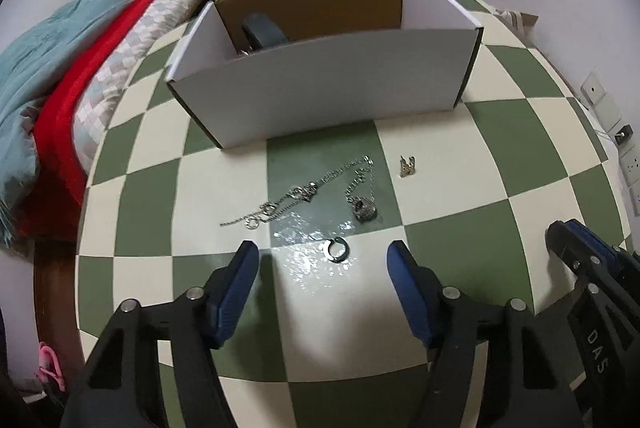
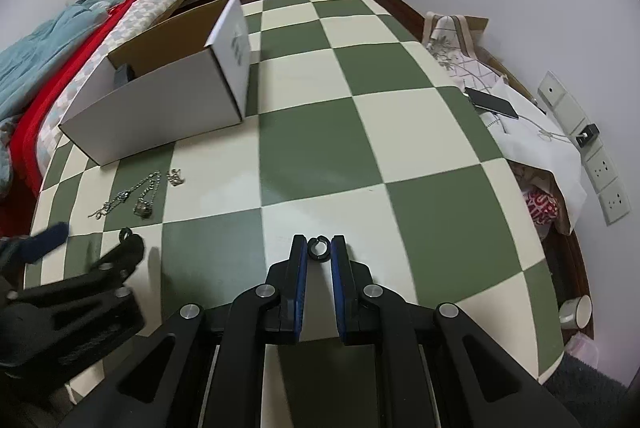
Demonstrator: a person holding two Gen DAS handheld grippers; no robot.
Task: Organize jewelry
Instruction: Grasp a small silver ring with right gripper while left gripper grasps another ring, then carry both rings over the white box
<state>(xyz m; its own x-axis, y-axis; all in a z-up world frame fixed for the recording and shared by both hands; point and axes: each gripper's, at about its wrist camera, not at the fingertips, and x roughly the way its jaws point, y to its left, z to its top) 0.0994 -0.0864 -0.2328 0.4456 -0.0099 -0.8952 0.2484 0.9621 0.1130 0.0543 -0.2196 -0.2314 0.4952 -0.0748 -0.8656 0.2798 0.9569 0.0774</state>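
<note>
Two open rings are in play: one black ring is pinched between the pads of the right claw, jaws nearly together, clamped on its outer edges; a second ring lies flat on the checkered table, between and just ahead of the left claw tips, not touched. Left claw jaws are apart, about half spread, nothing gripped. Step in hand is judged as a two-handed pick of the rings for transfer into the white box. To be done well, the left claw should be lowered straight over the ring so both pads straddle it, then closed gently, since a thin ring on a glossy top may skid or flip. The right grip sits at the very tips, so the carry should be kept level and slow. Both claws are pitched steeply down toward the table, left beside right, close but apart. Chains, a pendant and a small clasp-like piece remain on the table near the box front, still to be sorted
</note>
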